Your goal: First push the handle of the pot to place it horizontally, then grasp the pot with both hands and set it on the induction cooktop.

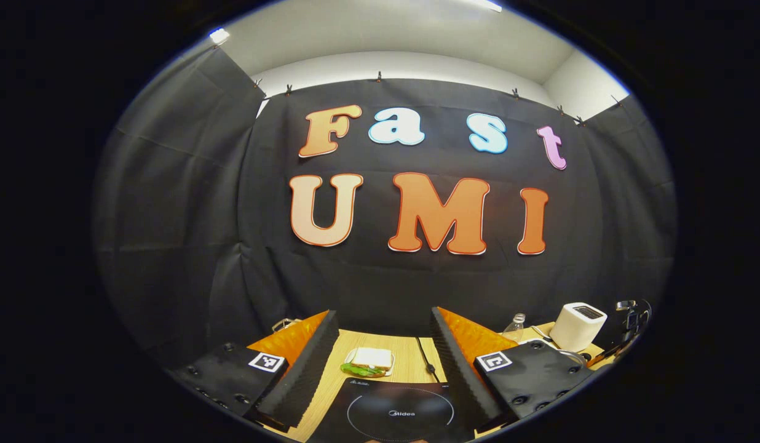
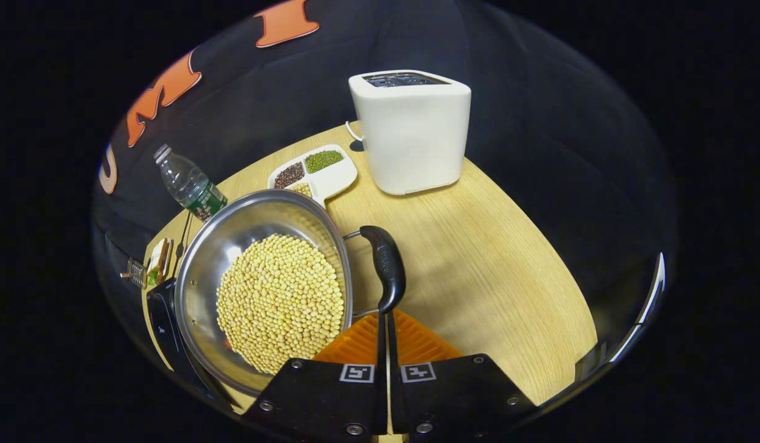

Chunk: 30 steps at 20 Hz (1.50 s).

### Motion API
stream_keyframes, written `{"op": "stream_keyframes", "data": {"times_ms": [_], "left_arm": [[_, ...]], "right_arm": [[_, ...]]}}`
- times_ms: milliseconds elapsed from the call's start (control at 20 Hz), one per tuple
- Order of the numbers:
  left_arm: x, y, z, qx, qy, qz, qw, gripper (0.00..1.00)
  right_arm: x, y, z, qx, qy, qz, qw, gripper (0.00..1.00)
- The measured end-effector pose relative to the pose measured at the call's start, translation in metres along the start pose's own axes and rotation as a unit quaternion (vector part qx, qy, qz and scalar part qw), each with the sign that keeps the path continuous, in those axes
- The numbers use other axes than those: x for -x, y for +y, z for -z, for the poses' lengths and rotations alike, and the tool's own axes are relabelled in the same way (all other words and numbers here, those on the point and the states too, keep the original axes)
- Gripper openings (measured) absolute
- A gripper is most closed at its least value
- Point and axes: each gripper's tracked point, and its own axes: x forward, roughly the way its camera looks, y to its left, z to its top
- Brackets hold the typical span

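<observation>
In the right gripper view, a steel pot point(image 2: 201, 258) full of yellow soybeans point(image 2: 281, 301) stands on the wooden table point(image 2: 490, 264). Its black handle point(image 2: 385, 264) is on the pot's right side and points back toward the camera. My right gripper point(image 2: 385, 320) is shut with nothing between its fingers, its tips right at the near end of that handle. The black induction cooktop point(image 2: 165, 320) shows past the pot's left rim. In the left gripper view, my left gripper point(image 1: 386, 338) is open above the cooktop point(image 1: 398, 412), holding nothing.
A white toaster point(image 2: 411, 129) stands at the back of the table, also seen as the toaster point(image 1: 578, 326). A divided dish of beans point(image 2: 318, 169) and a water bottle point(image 2: 189, 184) lie behind the pot. A sandwich plate point(image 1: 371, 360) and a black cable point(image 1: 426, 360) sit behind the cooktop.
</observation>
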Motion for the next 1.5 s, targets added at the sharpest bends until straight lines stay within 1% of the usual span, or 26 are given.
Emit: {"op": "stream_keyframes", "data": {"times_ms": [150,300,500,600,650,800,850,900,950,1000,1050,1200,1250,1300,1350,1450,1500], "left_arm": [[-0.003,-0.006,0.011,-0.009,0.011,0.004,1.000,0.97],[-0.007,-0.018,0.023,-0.007,0.017,0.014,1.000,0.97],[-0.013,-0.046,0.052,-0.001,0.057,0.040,0.998,0.97],[-0.016,-0.063,0.068,-0.005,0.083,0.058,0.995,0.97],[-0.018,-0.073,0.078,-0.006,0.096,0.067,0.993,0.99],[-0.019,-0.109,0.108,-0.005,0.144,0.101,0.984,0.98],[-0.019,-0.124,0.118,-0.002,0.163,0.115,0.980,0.97],[-0.018,-0.137,0.129,0.001,0.181,0.129,0.975,0.98],[-0.018,-0.149,0.138,0.001,0.196,0.139,0.971,0.98],[-0.020,-0.159,0.146,0.000,0.208,0.146,0.967,0.98],[-0.022,-0.170,0.153,-0.002,0.219,0.152,0.964,0.98],[-0.024,-0.199,0.183,-0.010,0.257,0.171,0.951,0.96],[-0.024,-0.205,0.194,-0.014,0.270,0.174,0.947,0.98],[-0.024,-0.215,0.207,-0.019,0.279,0.177,0.944,0.98],[-0.025,-0.222,0.217,-0.024,0.284,0.179,0.942,0.98],[-0.028,-0.234,0.238,-0.035,0.299,0.180,0.936,0.98],[-0.028,-0.240,0.253,-0.036,0.310,0.182,0.933,0.99]], "right_arm": [[-0.008,0.003,-0.014,0.004,-0.012,0.003,1.000,0.02],[-0.012,0.004,-0.024,0.002,-0.027,0.000,1.000,0.02],[-0.001,0.006,-0.027,-0.013,-0.026,-0.026,0.999,0.01],[0.014,0.015,-0.038,-0.025,-0.046,-0.057,0.997,0.06],[0.021,0.018,-0.045,-0.028,-0.059,-0.067,0.996,0.09],[0.038,0.025,-0.056,0.001,-0.082,-0.080,0.993,0.11],[0.041,0.029,-0.057,0.014,-0.084,-0.082,0.993,0.19],[0.043,0.036,-0.058,0.024,-0.085,-0.085,0.993,0.25],[0.044,0.043,-0.057,0.029,-0.083,-0.091,0.992,0.37],[0.044,0.051,-0.054,0.034,-0.079,-0.099,0.991,0.36],[0.044,0.056,-0.053,0.041,-0.078,-0.103,0.991,0.49],[0.035,0.052,-0.061,0.072,-0.092,-0.082,0.990,0.61],[0.031,0.049,-0.062,0.082,-0.095,-0.075,0.989,0.68],[0.029,0.047,-0.063,0.088,-0.095,-0.070,0.989,0.71],[0.025,0.046,-0.062,0.093,-0.093,-0.068,0.989,0.76],[0.014,0.041,-0.060,0.104,-0.087,-0.058,0.989,0.81],[0.009,0.040,-0.060,0.109,-0.086,-0.054,0.989,0.82]]}}
